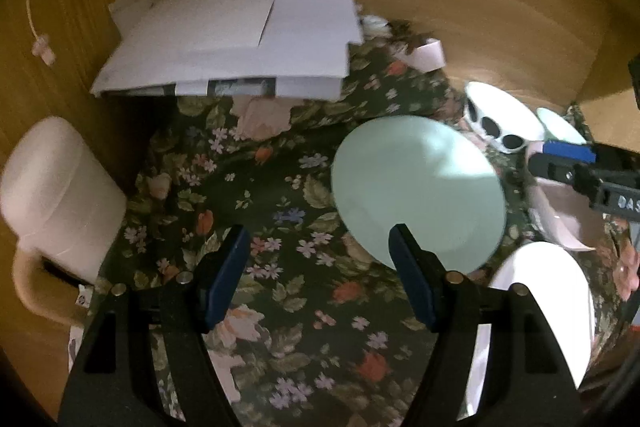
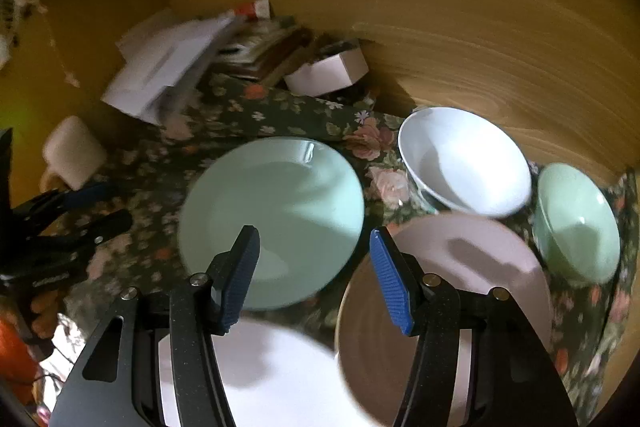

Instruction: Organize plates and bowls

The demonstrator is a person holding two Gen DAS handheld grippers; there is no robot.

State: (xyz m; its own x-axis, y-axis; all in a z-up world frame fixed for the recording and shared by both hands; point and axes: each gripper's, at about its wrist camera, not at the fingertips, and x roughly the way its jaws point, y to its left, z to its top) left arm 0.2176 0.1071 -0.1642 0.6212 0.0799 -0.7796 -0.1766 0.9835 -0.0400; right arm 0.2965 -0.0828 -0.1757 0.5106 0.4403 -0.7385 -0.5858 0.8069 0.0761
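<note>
Wooden walls close in the desk (image 1: 280, 211) on the far side and to your left, and a dark floral cloth covers it. Your left gripper (image 1: 320, 279) hangs over bare cloth with its fingers (image 1: 224, 275) well apart and nothing between them. Your right gripper (image 2: 314, 279) has its fingers (image 2: 240, 275) moderately apart, also empty, and hangs above the gap between two plates.

The pale green plate (image 2: 276, 215) lies flat near the middle of the desk. Just beside it on your right sits the pink plate (image 2: 460, 267), and a white plate (image 2: 260, 375) lies at the near edge; whether these plates touch you cannot tell through the blur. Toward the far right corner stands the white bowl (image 2: 468, 163), dark spots on its outer wall in the left wrist view, and the small green bowl (image 2: 576, 223) stands right next to it at the right edge.

A pile of white papers (image 1: 232, 43) fills the far left corner, with a small white box (image 2: 328, 71) near it along the far edge. At the left edge rests a pale plastic jug (image 1: 60, 187).
</note>
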